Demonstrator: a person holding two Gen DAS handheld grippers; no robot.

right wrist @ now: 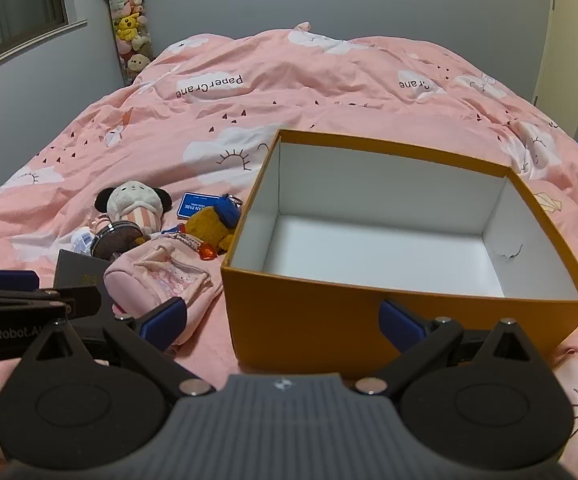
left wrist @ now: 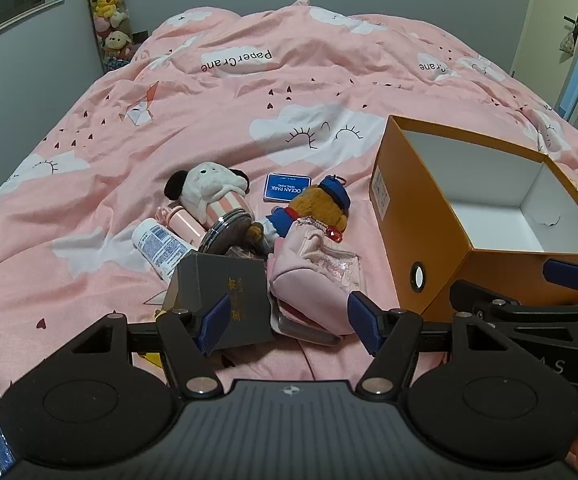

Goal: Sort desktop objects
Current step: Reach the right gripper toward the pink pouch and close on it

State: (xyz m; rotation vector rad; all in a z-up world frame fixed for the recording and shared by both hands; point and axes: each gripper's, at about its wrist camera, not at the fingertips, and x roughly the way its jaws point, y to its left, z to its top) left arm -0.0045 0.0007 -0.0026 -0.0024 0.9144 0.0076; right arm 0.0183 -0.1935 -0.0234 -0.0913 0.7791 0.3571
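Pink bedding [left wrist: 209, 120] carries a clutter pile: dark box [left wrist: 225, 292], pouch [left wrist: 309, 280], bear [left wrist: 321, 208], plush [left wrist: 209, 188]. Beside it stands the orange box [right wrist: 329, 320]. Left claw [left wrist: 285, 320] and right claw [right wrist: 281, 320] are spread apart, nothing gripped.

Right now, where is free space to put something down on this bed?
Inside the orange cardboard box, whose white floor is bare, and on the pink quilt beyond the toys. It is crowded left of the box, around the dark grey box and pink pouch.
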